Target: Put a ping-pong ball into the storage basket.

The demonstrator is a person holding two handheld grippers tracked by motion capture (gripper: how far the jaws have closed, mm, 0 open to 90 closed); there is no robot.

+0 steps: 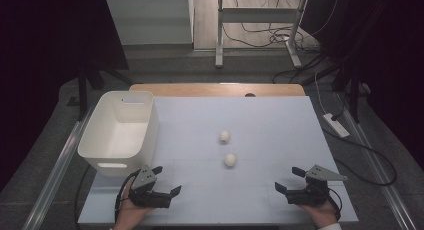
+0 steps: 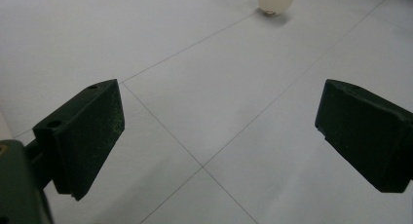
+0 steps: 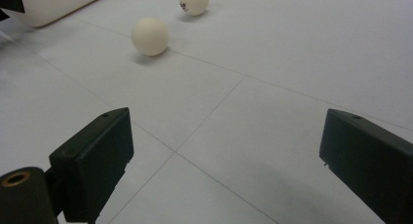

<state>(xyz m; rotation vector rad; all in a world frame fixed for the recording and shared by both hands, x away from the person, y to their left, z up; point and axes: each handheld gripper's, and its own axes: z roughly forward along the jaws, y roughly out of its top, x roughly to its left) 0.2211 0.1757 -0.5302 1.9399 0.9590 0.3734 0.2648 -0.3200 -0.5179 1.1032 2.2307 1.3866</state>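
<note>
A: Dim room, cables on the floor beyond, white table (image 1: pixel 280 125) lit in the middle. From the high view: white plastic bin (image 1: pixel 120 130) at the left edge, empty as far as can be told.

B: Two white balls, far ball (image 1: pixel 224 136) and near ball (image 1: pixel 230 160), mid-table, close together but apart. Probably bound for that bin.

A: Left gripper (image 1: pixel 167 182) and right gripper (image 1: pixel 289 180) resting low at the near edge, well clear of both.

B: Left gripper view: jaws spread wide, nothing between, one ball ahead.

A: Right gripper view: jaws equally wide apart, both balls ahead. Looks like a ready stance.
</note>
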